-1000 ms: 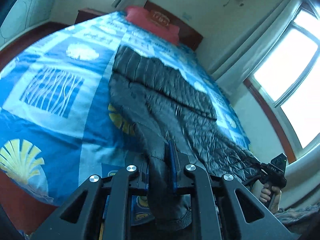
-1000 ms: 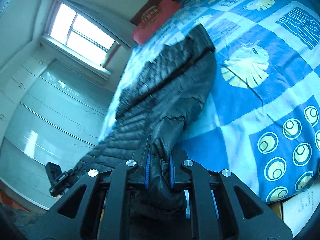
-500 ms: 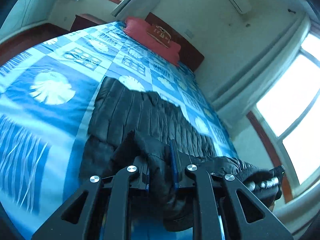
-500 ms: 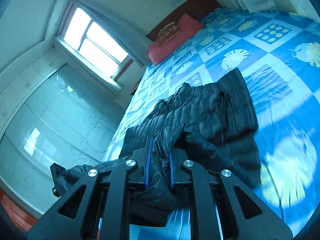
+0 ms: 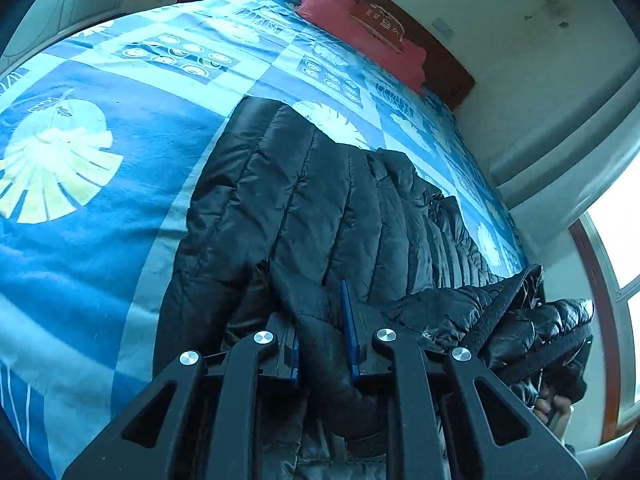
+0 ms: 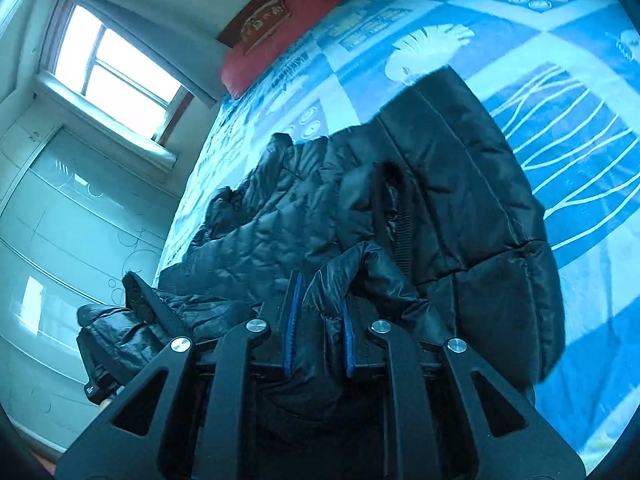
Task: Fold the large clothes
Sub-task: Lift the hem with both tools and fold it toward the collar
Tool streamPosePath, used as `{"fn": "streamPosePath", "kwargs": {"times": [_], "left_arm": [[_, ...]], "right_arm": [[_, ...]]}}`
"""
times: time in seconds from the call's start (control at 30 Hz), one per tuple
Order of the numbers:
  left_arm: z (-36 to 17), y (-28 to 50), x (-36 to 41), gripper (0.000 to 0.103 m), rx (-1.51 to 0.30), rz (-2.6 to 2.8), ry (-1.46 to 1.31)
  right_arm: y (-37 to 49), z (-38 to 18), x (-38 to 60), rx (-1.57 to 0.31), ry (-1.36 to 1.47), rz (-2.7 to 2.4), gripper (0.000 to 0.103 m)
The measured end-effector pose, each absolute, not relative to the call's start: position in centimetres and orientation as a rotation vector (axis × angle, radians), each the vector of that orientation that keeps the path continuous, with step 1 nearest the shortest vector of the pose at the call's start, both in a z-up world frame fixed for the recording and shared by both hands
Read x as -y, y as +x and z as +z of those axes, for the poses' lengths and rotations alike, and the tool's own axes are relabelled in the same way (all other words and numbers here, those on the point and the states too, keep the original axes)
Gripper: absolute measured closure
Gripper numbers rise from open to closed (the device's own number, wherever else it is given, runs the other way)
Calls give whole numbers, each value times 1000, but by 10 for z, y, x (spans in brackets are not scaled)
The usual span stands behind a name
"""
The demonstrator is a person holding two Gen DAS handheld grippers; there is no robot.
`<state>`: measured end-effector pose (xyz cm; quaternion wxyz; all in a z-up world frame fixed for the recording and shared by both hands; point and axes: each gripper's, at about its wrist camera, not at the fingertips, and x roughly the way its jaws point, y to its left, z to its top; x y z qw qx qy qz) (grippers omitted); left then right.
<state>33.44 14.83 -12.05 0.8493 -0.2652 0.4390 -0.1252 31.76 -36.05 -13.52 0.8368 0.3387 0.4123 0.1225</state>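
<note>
Left gripper (image 5: 324, 336) pinches a fold of the black jacket (image 5: 304, 200), which lies doubled on the blue bedspread (image 5: 100, 240); right gripper (image 6: 318, 320) has jacket fabric between its pads, jaws opening

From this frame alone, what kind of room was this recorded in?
Most likely a home bedroom: a bed under a blue patterned bedspread, a red pillow against a dark wooden headboard, and a curtained window. A black puffer jacket lies on the bed.
</note>
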Motion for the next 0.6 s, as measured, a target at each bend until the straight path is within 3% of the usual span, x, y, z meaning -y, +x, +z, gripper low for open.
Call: {"fn": "streamPosePath", "kwargs": {"times": [0.1, 0.4, 0.6], "left_arm": [[-112, 334, -150, 85, -916, -288, -557], [-72, 320, -166, 70, -823, -325, -593], [-67, 310, -180, 68, -805, -342, -651]], "right_arm": [[316, -131, 365, -848, 723, 278, 79], [290, -98, 383, -755, 747, 294, 58], [279, -82, 391, -721, 737, 283, 49]]}}
